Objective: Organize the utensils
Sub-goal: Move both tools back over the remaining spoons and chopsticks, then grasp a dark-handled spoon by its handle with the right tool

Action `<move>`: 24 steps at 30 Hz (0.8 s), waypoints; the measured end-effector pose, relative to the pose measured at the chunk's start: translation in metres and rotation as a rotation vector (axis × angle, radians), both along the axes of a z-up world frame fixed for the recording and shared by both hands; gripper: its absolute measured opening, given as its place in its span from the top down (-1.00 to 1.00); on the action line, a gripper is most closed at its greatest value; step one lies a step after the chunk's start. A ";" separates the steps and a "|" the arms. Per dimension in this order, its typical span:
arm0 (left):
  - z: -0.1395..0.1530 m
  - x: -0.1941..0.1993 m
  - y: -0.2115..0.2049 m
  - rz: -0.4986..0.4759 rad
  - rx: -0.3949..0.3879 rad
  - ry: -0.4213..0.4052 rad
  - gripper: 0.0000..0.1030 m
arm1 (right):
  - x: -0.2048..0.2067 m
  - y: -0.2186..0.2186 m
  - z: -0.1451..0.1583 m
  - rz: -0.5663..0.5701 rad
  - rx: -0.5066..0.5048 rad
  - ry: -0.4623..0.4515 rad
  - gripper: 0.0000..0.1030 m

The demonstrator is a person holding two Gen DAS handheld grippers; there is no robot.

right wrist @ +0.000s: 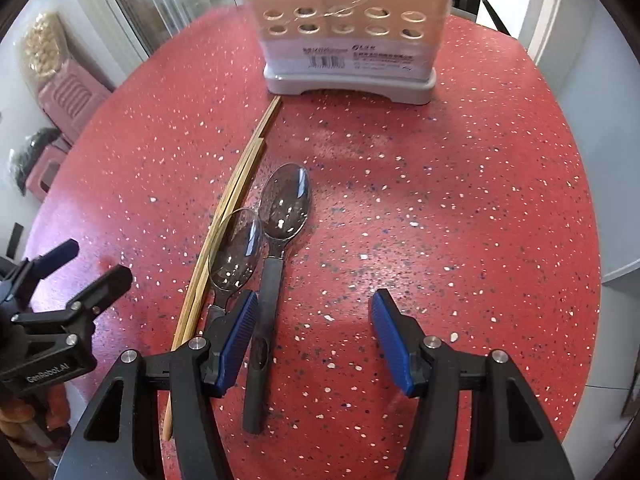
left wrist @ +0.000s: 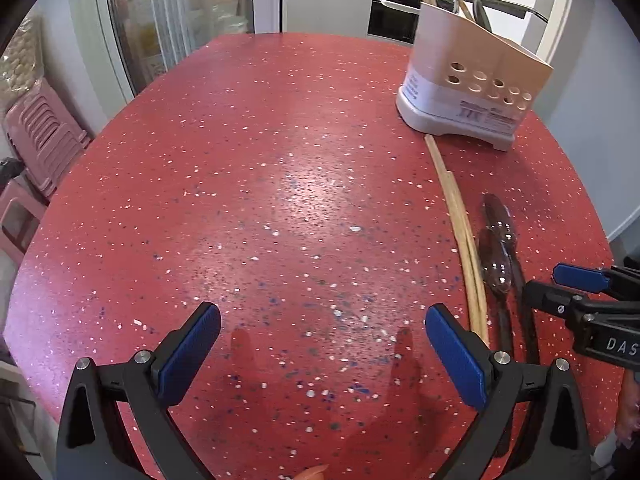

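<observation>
We count two clear-bowled spoons, the longer one (right wrist: pixel 276 240) and the shorter one (right wrist: pixel 234 254), lying side by side on the table beside a bundle of wooden chopsticks (right wrist: pixel 232 208) whose far ends reach the perforated utensil holder (right wrist: pixel 348 32), which already has chopsticks and utensils standing in it. Our right gripper (right wrist: pixel 314 334) hovers spread wide over the longer spoon's dark handle, holding nothing; our left gripper (left wrist: pixel 322 338) is likewise spread and empty. The red speckled tabletop (left wrist: pixel 260 184) sits by pink plastic stools (left wrist: pixel 44 136) and a glass door
</observation>
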State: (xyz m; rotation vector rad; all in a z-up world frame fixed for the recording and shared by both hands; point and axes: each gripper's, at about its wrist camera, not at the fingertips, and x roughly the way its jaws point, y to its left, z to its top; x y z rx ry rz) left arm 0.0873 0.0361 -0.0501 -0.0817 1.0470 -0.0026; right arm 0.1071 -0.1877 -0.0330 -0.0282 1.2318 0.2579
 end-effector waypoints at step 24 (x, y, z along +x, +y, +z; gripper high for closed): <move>-0.011 0.052 -0.040 -0.151 -0.030 0.076 -1.00 | 0.016 0.014 0.002 -0.005 -0.036 -0.019 0.76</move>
